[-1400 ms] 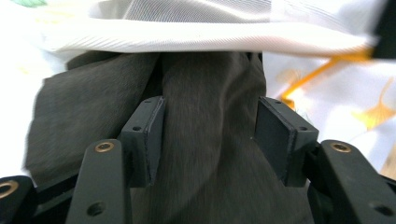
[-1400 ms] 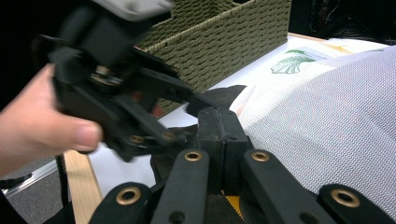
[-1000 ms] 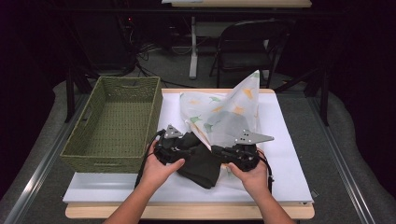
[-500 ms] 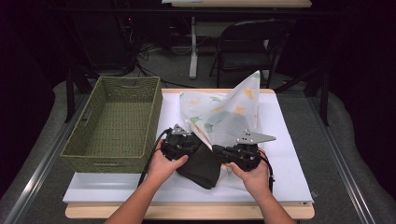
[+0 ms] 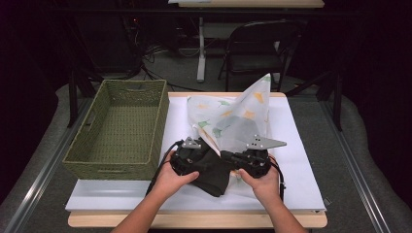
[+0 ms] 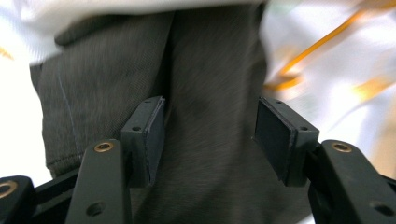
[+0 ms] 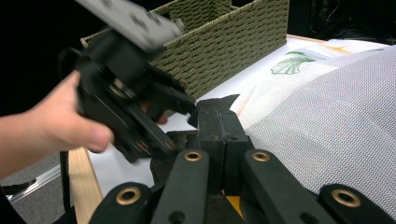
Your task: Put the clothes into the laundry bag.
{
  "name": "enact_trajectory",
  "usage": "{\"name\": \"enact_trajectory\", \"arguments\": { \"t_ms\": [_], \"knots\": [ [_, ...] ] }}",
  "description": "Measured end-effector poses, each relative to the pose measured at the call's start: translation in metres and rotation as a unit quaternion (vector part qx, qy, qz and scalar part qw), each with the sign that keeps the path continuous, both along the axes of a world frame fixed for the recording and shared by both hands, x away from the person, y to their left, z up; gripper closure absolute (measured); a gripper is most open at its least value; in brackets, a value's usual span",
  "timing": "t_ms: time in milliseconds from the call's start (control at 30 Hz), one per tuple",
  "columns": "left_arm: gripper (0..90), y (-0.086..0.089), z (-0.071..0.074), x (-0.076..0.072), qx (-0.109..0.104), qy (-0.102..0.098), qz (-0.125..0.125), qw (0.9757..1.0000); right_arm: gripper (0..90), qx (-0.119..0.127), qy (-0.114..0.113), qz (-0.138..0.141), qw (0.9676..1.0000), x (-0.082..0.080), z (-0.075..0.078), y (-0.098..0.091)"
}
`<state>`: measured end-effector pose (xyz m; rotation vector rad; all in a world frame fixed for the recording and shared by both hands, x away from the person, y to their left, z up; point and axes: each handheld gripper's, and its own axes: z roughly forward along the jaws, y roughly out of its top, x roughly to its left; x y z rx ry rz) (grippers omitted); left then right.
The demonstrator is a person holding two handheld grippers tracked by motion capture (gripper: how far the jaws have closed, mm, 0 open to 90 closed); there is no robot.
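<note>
Here, a white table (image 5: 301, 160) carries a green woven basket (image 5: 121, 128) at its left. Right of the basket lies a white mesh bag printed with leaves (image 5: 233, 121), its far corner lifted into a peak that points up and away from the person, so its long axis runs from the near edge toward the far right. A dark grey cloth (image 5: 214, 170) sits at the bag's near mouth, between the two hands, tucked partly under the bag's edge.

The right gripper (image 7: 217, 114) has its jaws pressed together on the bag's edge, holding it up. The left gripper (image 6: 210, 135) stands about half open astride a fold of the dark cloth; its jaws have just been opening, and the pads (image 6: 152, 135) do not press on the fabric.
</note>
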<state>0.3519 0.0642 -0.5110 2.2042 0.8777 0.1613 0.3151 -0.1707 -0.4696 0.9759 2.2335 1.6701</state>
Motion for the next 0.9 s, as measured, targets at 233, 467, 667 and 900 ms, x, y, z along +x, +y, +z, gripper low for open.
{"name": "enact_trajectory", "arguments": {
  "t_ms": [233, 467, 667, 900],
  "knots": [
    [49.1, -0.004, -0.016, 0.004, 0.009, -0.003, 0.010, 0.9999, 90.0, -0.001, 0.003, 0.001, 1.0000, 0.000, -0.001, 0.001],
    [72.1, -0.008, -0.019, 0.002, 0.013, -0.018, 0.022, 0.9995, 90.0, -0.006, -0.001, 0.003, 1.0000, -0.001, -0.001, 0.002],
    [76.2, -0.008, -0.008, -0.007, 0.010, -0.030, 0.023, 0.9992, 90.0, -0.005, 0.001, 0.001, 1.0000, -0.001, 0.000, -0.002],
    [76.7, 0.000, 0.017, -0.026, -0.005, -0.043, 0.020, 0.9988, 90.0, 0.003, -0.012, 0.011, 0.9999, -0.007, 0.009, 0.000]
  ]
}}
